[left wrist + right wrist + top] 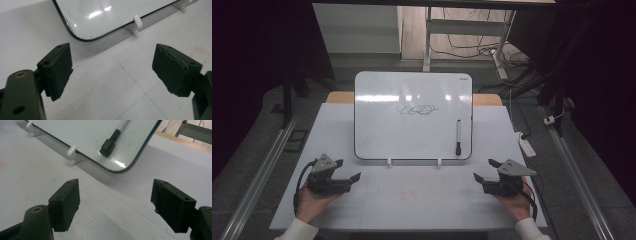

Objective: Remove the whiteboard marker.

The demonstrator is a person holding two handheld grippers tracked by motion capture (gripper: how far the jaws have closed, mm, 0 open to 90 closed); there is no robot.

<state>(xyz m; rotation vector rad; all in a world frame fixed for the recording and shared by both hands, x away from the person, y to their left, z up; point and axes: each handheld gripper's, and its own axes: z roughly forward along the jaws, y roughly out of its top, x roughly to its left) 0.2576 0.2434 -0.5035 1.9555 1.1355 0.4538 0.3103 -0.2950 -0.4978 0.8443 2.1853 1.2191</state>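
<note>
A: The whiteboard (413, 116) stands propped in the middle of the white table (412, 200), leaning back on two small white clips (388, 161) at its lower edge. A dark scribble (417, 109) runs across its upper middle.

B: And the marker (458, 136)?

A: It sticks to the board's face near the right edge, upright, black cap at the bottom. In the right gripper view the cap sits just above the board's rounded lower corner.

B: Where is the left gripper (347, 171)?

A: On the near left of the table, in front of the board's lower left corner and apart from it. A hand (314, 202) holds it from below, with a white sleeve (298, 231) at the frame's edge. Its jaws are spread wide with nothing between them; in the left gripper view bare tabletop shows in the gap, with the board's corner and one clip beyond.

B: The right gripper (486, 171)?

A: It mirrors the left, on the near right, in front of the board's lower right corner, not touching it. Its jaws gape just as wide and grip nothing.

B: Anything further out?

A: A wooden edge shows behind the board, then a grey floor with cables and a white power strip (527, 146) to the right.
</note>
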